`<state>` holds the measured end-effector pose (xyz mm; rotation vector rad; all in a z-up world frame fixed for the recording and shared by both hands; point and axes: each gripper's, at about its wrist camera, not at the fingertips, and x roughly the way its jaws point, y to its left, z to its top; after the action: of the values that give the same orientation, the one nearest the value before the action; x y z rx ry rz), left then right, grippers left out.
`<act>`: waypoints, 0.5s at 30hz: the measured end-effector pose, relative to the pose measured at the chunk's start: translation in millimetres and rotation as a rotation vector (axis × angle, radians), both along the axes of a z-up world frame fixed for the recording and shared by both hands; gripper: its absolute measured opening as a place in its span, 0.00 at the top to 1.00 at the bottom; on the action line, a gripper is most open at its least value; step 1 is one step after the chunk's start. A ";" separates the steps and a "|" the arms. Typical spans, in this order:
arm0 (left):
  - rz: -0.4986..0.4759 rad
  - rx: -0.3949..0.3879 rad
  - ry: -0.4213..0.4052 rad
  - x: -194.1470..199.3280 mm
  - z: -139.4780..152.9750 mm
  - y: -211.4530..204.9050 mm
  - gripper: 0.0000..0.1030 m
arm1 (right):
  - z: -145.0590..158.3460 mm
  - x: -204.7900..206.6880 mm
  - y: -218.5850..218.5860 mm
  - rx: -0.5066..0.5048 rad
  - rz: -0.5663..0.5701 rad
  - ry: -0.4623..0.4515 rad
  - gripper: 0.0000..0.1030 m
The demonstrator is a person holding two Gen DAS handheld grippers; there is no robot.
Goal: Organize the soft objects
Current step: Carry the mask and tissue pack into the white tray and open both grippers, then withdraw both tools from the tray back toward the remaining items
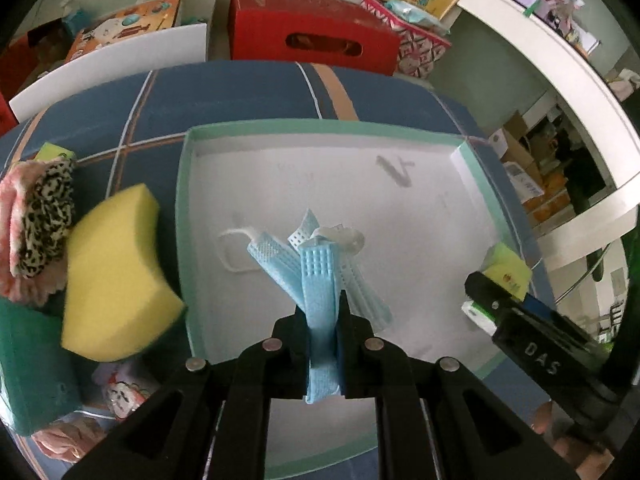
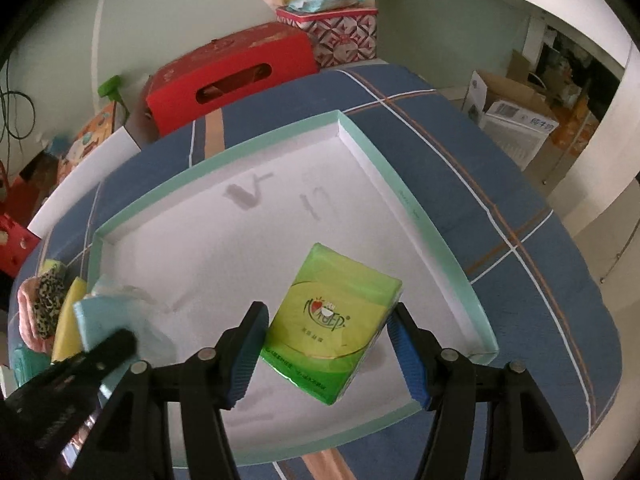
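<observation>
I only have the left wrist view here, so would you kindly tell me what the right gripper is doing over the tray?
Observer: The right gripper has a green tissue pack between its jaws, above the tray.
Operator: Thank you. Are the jaws closed on it?
Observer: The pack spans pad to pad; I cannot confirm firm contact.
Operator: Is anything lying in the tray beneath it?
Observer: No, the white floor there is bare. Your left gripper with the blue mask is at the tray's left edge.
</observation>
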<state>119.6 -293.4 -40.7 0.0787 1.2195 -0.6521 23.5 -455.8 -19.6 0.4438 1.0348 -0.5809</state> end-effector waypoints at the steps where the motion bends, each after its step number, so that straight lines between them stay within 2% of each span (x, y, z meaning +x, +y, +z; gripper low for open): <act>1: -0.006 0.013 0.006 -1.4 -1.7 -1.8 0.88 | -0.5 0.0 0.4 0.000 0.003 0.000 0.36; 4: -0.007 0.047 0.009 -4.6 -3.1 -3.0 0.82 | -1.5 -0.1 1.1 0.022 0.010 -0.009 0.35; 5: -0.006 0.046 0.010 -5.4 -2.4 -1.2 0.77 | -1.0 -0.2 2.1 0.027 0.013 -0.013 0.35; 7: 0.006 0.037 0.011 -6.7 0.5 1.9 0.64 | -0.2 0.3 3.0 0.025 0.014 -0.015 0.26; 9: 0.016 0.033 -0.006 -7.7 5.8 5.6 0.48 | 0.7 0.0 4.6 0.018 0.018 -0.009 0.24; 12: 0.029 0.050 -0.050 -9.1 16.5 9.7 0.35 | 2.6 -0.9 4.0 0.023 0.014 -0.011 0.23; 13: 0.035 0.055 -0.064 -8.8 20.5 11.5 0.34 | 4.3 -2.0 3.9 0.021 0.010 -0.011 0.19; 15: 0.064 0.080 -0.119 -9.4 31.0 17.1 0.22 | 8.3 -3.3 4.8 0.004 0.008 -0.013 0.11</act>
<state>110.3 -276.3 -9.7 0.1424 1.1283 -0.5353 20.2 -451.1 -11.2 0.4460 1.0253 -0.5679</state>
